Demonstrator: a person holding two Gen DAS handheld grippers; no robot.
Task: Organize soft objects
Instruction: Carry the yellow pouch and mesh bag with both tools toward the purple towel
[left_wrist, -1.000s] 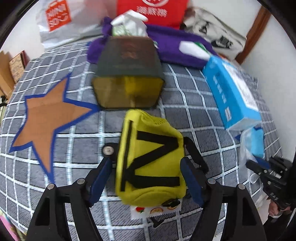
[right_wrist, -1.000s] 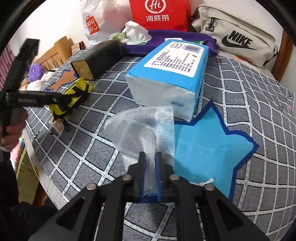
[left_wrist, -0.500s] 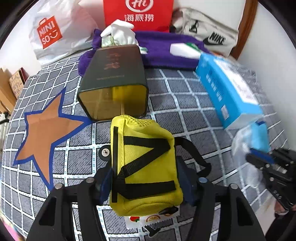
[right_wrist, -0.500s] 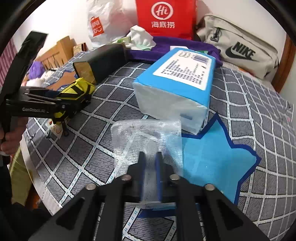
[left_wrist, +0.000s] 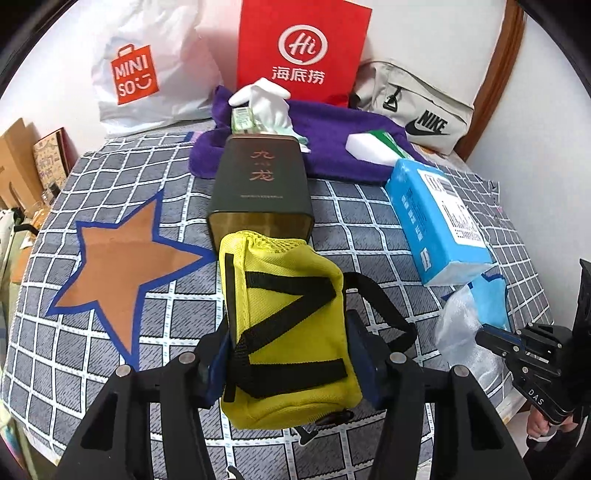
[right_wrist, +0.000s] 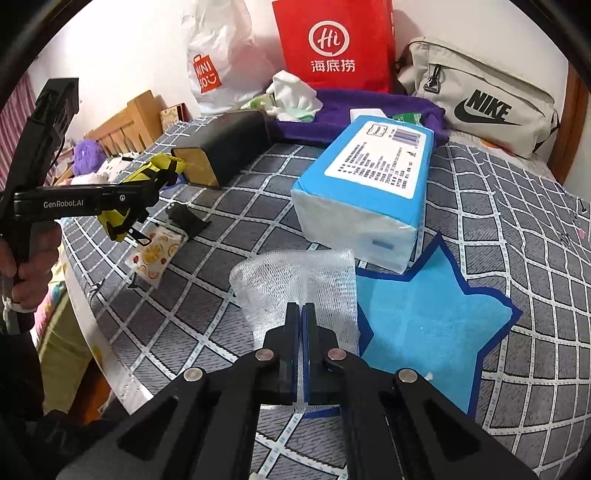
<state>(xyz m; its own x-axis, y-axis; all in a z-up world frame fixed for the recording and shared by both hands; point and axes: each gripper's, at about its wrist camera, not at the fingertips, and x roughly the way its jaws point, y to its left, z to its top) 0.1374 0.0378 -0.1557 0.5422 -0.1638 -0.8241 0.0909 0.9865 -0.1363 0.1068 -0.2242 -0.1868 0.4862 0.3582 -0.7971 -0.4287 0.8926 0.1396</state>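
The left gripper (left_wrist: 286, 350) is clamped on a yellow mesh-fabric pouch with black webbing straps (left_wrist: 284, 332); its blue-padded fingers (left_wrist: 360, 354) press both flanks of the pouch. In the right wrist view the pouch hangs clear of the grey checked bed cover (right_wrist: 517, 206). A flat sachet printed with fruit slices (right_wrist: 155, 254) lies on the cover below it.

The right gripper (right_wrist: 300, 314) has its fingers closed together on a sheet of translucent white bubble-wrap film (right_wrist: 295, 280), pinching the sheet at its near middle. The film sits at the edge of a blue star-shaped patch (right_wrist: 424, 325) on the cover.

Just beyond the film lies a rectangular pack of tissues in glossy blue wrapping (right_wrist: 369, 184) with a white printed label; the text is too small to read. An orange star-shaped patch (left_wrist: 122, 266) marks the cover on the left side.

Immediately beyond the pouch lies a dark rectangular tin with a gold inner face (left_wrist: 260, 188), open end toward the pouch, bearing the characters "九龙". Behind it a purple plush towel (left_wrist: 332, 129) carries white cloth gloves (left_wrist: 262, 99).

Against the wall stand a white plastic bag marked "MINISO" (left_wrist: 140, 74), a red paper bag marked "Hi 海底捞" (left_wrist: 301, 51) and a beige canvas bag marked "NIKE" (right_wrist: 476, 92).
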